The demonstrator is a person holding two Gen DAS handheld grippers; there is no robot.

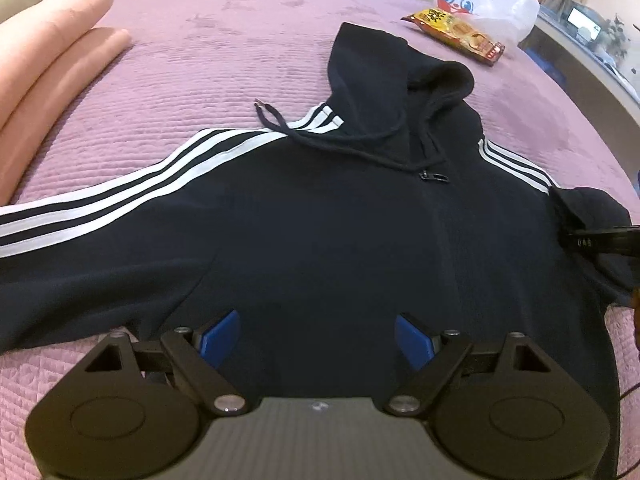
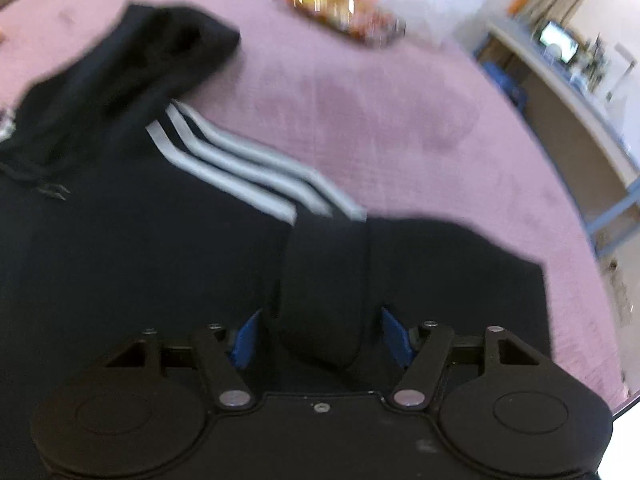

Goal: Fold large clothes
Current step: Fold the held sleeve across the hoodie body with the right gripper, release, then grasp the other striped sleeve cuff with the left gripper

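Both tongs open: left tongs point(image 1: 316, 340) over hoodie point(image 1: 320, 216), right tongs point(image 2: 320, 336) astride cuff point(image 2: 324, 280).

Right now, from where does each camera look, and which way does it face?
Left wrist: sits on the left gripper, looking down across the hoodie chest toward the hood; open blue fingers show.
Right wrist: sits on the right gripper, looking down at the hoodie's folded sleeve cuff between its fingers.
Both share the hoodie, purple bedspread, snack packet and plastic bag.
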